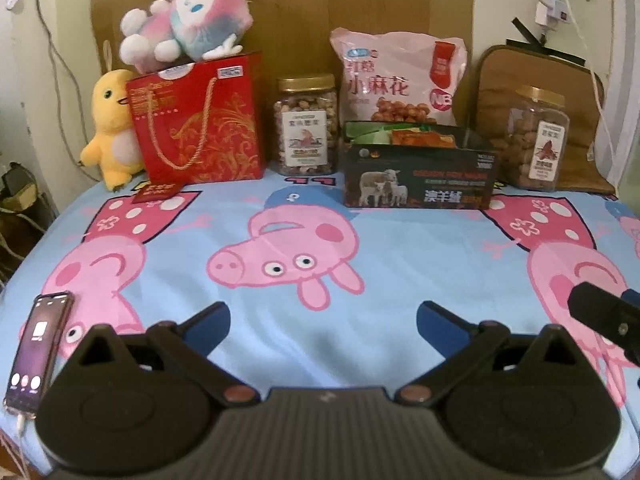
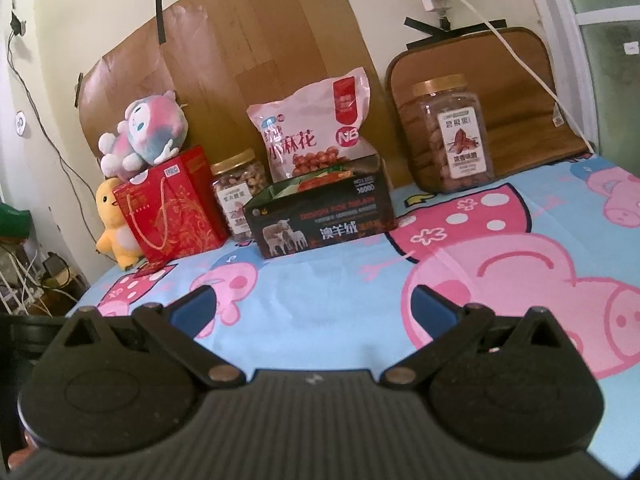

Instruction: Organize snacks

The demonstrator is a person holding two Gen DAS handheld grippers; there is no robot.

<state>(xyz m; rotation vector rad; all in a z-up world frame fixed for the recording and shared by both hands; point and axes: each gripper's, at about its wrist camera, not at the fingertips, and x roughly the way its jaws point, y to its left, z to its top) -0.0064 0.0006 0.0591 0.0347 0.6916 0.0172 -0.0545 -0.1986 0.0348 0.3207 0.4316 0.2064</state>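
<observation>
A dark open box (image 1: 418,178) (image 2: 320,216) with a sheep picture stands at the back of the table and holds green and orange snack packets (image 1: 420,134). A pink snack bag (image 1: 396,76) (image 2: 316,128) leans behind it. A gold-lidded nut jar (image 1: 306,124) (image 2: 240,194) stands to its left, another jar (image 1: 536,138) (image 2: 448,132) to its right. My left gripper (image 1: 324,320) is open and empty above the cloth near the front. My right gripper (image 2: 312,308) is open and empty too; part of it shows in the left wrist view (image 1: 604,320).
A red gift bag (image 1: 200,120) (image 2: 172,208) with a pink plush (image 1: 188,20) on top and a yellow duck plush (image 1: 110,128) stand back left. A phone (image 1: 38,348) lies at the front left edge. The cartoon-pig cloth (image 1: 320,240) covers the table. Cardboard stands behind.
</observation>
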